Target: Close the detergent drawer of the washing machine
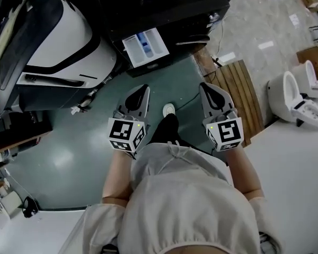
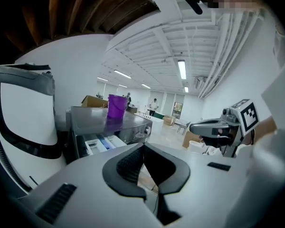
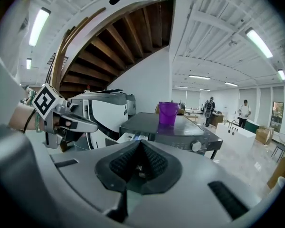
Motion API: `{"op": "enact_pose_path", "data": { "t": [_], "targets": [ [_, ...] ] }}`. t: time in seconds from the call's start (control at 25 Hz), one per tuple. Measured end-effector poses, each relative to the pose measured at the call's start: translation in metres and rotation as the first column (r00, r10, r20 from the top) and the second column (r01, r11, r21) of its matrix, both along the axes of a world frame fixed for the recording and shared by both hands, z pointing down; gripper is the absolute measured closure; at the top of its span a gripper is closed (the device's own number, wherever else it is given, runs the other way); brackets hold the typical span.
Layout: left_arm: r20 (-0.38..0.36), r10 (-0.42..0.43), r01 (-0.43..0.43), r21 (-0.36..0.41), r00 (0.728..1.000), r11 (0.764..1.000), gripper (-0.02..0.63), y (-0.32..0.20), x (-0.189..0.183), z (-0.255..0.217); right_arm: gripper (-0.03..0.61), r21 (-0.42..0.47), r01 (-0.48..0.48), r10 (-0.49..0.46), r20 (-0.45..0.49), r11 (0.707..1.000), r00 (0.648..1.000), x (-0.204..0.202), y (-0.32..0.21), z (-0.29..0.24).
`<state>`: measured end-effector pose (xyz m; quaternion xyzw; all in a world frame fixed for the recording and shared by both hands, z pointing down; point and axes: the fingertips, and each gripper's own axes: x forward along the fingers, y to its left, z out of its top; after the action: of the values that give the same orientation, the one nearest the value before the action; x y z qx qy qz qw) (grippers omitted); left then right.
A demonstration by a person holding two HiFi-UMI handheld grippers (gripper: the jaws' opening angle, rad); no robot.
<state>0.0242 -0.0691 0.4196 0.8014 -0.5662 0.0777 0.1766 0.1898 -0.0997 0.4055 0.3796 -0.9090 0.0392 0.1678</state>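
The drawer (image 1: 144, 46) stands pulled out of the front of the dark washer (image 1: 164, 4), so the task is not yet begun. It lies ahead of both grippers and well apart from them, with bare floor (image 1: 69, 157) in between. The left gripper (image 1: 141, 91) has its fingers (image 2: 128, 164) brought together at the tips with nothing between them. The right gripper (image 1: 207, 89) is the same: pads meeting, empty. That closed hold suits the job, I judge, since a drawer is shut by a push rather than a pinch, and joined tips make one firm, blunt point to press with. Both grippers are held level and side by side in front of the person's body, tips aimed at the washer. This reads as a ready stance before an approach. In the head view the drawer sits almost straight beyond the left fingers and off to the left of the right ones. In the right gripper view the drawer (image 3: 133, 137) shows just past the fingertips and a little left of them. In the left gripper view it is left of the tips. Either gripper could reach it, and the left looks better lined up. A purple bucket (image 3: 167, 113) stands on top of the washer, above and beyond the fingers, clear of the drawer's path. The next move needs a step forward and a straight push on the drawer's front face. An off-centre push could skew it in its slot.
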Motion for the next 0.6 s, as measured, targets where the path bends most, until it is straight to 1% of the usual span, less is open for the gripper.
{"op": "enact_pose_path", "data": {
  "t": [0.12,0.28,0.4,0.52,0.6],
  "targets": [
    [-0.007,-0.054,0.054,-0.047,0.998,0.997,0.597,-0.025,-0.014,0.026,0.572,-0.010,0.057,-0.057,-0.023,0.998,0.998,-0.018,-0.034,0.014],
    [-0.013,-0.129,0.126,-0.132,0.992,0.983,0.597,-0.041,-0.027,0.062,0.572,-0.051,0.136,-0.138,-0.030,0.989,0.990,-0.042,-0.066,0.032],
    [-0.026,-0.147,0.140,-0.173,0.989,0.975,0.597,-0.049,-0.030,0.086,0.572,-0.070,0.187,-0.189,-0.026,0.980,0.982,-0.059,-0.082,0.041],
    [-0.032,-0.180,0.168,-0.232,0.983,0.958,0.597,-0.049,-0.032,0.112,0.571,-0.081,0.257,-0.259,-0.027,0.963,0.965,-0.075,-0.089,0.049],
    [-0.027,-0.220,0.206,-0.249,0.975,0.946,0.597,-0.051,-0.036,0.123,0.571,-0.073,0.299,-0.302,-0.029,0.951,0.953,-0.084,-0.097,0.052]
  ]
}}
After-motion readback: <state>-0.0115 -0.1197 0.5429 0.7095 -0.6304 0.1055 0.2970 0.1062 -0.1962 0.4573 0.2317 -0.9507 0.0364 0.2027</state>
